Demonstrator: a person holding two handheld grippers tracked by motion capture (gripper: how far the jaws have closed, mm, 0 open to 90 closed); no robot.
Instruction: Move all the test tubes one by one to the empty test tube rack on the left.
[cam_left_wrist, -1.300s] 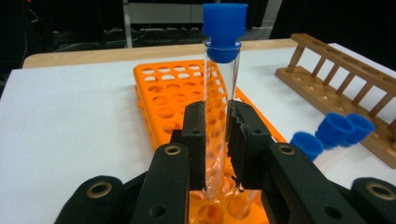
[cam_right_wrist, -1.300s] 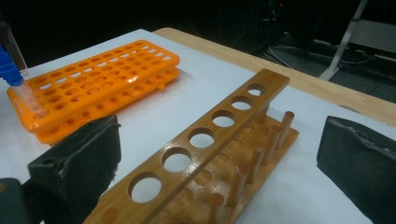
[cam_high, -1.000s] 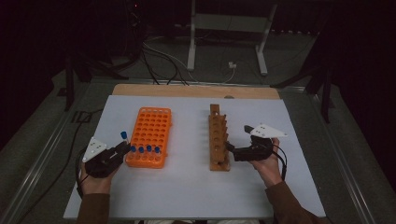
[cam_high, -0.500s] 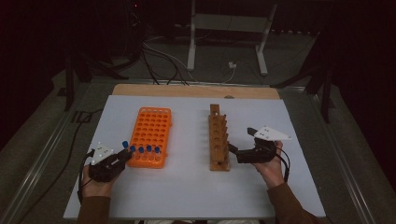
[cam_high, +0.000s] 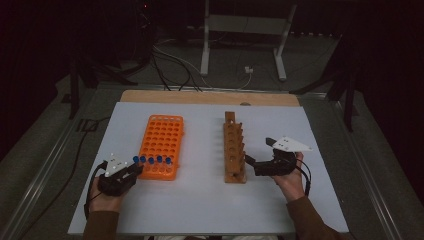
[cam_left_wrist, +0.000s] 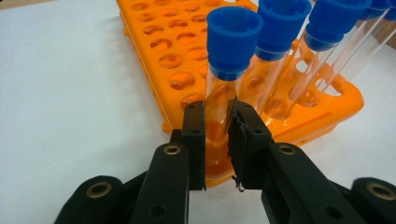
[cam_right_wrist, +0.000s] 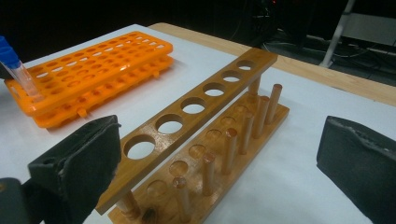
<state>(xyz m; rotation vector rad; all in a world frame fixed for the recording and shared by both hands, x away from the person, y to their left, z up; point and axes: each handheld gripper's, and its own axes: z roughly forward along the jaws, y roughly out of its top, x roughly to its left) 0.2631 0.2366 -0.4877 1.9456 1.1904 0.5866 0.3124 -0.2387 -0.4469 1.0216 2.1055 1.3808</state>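
Note:
My left gripper (cam_high: 131, 169) (cam_left_wrist: 215, 109) is shut on a clear test tube with a blue cap (cam_high: 135, 160) (cam_left_wrist: 233, 37). The tube stands in the near left corner hole of the orange rack (cam_high: 162, 132) (cam_left_wrist: 163, 42), at the end of a row of several blue-capped tubes (cam_high: 159, 160) (cam_left_wrist: 285, 23). To the right lies a wooden rack (cam_high: 234, 145) (cam_right_wrist: 196, 107) with empty holes and pegs. My right gripper (cam_high: 257, 156) (cam_right_wrist: 217, 172) is open beside the wooden rack's near end, its jaws spread wide with nothing gripped.
Both racks rest on a white sheet (cam_high: 200, 200) over a wooden table, whose far edge (cam_high: 210, 97) is bare wood. Cables and a metal stand (cam_high: 240, 45) lie on the dark floor beyond. The right gripper view catches the orange rack (cam_right_wrist: 93, 60) and a tube (cam_right_wrist: 16, 65) at its left.
The left gripper has dipped and shifted slightly toward the rack's near corner. Its tube's blue cap has come down level with the other caps. The right gripper has stayed put.

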